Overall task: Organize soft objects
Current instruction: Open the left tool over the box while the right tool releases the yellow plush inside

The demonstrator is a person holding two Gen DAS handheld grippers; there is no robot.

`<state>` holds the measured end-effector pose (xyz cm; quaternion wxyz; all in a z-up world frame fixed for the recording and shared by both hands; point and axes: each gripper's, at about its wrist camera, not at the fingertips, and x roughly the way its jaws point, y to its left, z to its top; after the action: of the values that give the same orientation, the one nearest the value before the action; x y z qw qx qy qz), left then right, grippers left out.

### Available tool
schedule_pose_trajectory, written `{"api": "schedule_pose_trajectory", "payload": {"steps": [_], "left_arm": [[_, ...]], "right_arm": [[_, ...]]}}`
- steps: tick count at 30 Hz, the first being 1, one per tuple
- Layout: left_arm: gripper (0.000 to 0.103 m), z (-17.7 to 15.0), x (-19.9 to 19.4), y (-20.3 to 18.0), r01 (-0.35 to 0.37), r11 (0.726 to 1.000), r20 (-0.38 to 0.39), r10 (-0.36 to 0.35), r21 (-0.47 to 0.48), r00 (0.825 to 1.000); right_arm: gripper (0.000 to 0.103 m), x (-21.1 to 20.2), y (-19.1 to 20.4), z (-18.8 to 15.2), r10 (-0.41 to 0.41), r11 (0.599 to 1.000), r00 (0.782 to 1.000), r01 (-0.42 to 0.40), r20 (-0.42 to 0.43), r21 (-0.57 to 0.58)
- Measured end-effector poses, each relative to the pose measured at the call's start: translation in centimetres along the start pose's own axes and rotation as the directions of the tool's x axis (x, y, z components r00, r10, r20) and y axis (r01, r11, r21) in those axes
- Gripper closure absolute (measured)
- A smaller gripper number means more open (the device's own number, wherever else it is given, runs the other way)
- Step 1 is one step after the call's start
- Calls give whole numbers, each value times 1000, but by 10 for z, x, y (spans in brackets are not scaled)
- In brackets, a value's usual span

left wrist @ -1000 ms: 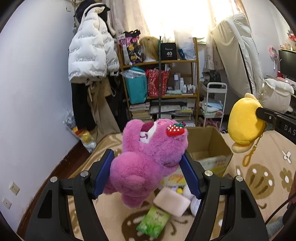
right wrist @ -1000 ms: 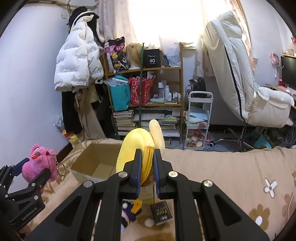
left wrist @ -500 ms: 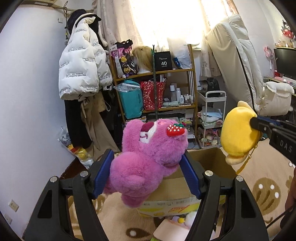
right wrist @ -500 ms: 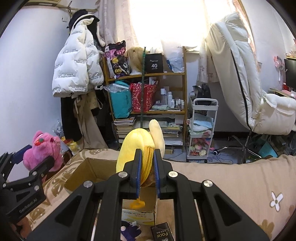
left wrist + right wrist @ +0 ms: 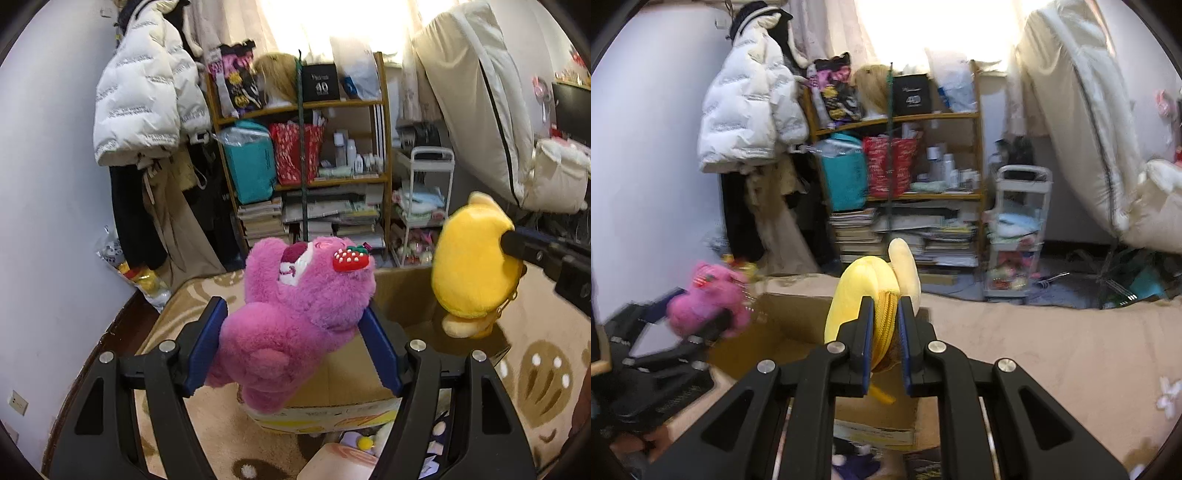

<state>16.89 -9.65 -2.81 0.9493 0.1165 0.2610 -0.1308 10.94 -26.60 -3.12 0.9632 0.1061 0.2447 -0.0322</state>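
Holding pink bear in left tool, yellow plush pinched in right tool; box just below both.

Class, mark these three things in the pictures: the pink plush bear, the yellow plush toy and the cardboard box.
pink plush bear (image 5: pixel 295 317), left wrist view, on its belly.
yellow plush toy (image 5: pixel 469 269), left wrist view, on its rounded back.
cardboard box (image 5: pixel 875 410), right wrist view, on its near outer wall.

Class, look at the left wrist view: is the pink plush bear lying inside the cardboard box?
No: the pink plush bear is clamped in the left gripper.
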Motion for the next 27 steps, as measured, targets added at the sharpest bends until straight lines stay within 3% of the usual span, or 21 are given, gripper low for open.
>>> {"api": "schedule_pose_trajectory", "payload": {"steps": [10, 12, 15, 17, 18, 22, 25, 27], "left_arm": [[29, -13, 15, -7, -17, 1000, -41, 17, 18, 999], [23, -13, 16, -6, -22, 1000, -55, 23, 16, 998], [21, -15, 15, -1, -17, 1000, -80, 16, -18, 997], [21, -16, 14, 4, -14, 999, -97, 10, -36, 995], [21, -17, 12, 6, -16, 999, -104, 12, -44, 995], [20, -21, 3, 16, -31, 998, -115, 24, -60, 993], [8, -25, -3, 22, -31, 997, -134, 22, -66, 991], [7, -30, -10, 24, -41, 997, -129, 32, -72, 991]], "right_arm": [[85, 26, 8, -20, 3, 999, 992, -8, -126, -43], [85, 27, 8, -22, 6, 999, 991, -12, -134, -43], [83, 25, 9, -26, 7, 999, 990, -14, -141, -49], [73, 24, 10, -28, 10, 999, 988, -17, -154, -48], [63, 22, 11, -29, 10, 999, 988, -18, -157, -47], [51, 13, 16, -32, 1, 998, 988, -11, -152, -66], [31, 6, 20, -34, -3, 997, 990, -8, -138, -77], [25, 2, 22, -36, -5, 996, 990, -8, -140, -88]]}}
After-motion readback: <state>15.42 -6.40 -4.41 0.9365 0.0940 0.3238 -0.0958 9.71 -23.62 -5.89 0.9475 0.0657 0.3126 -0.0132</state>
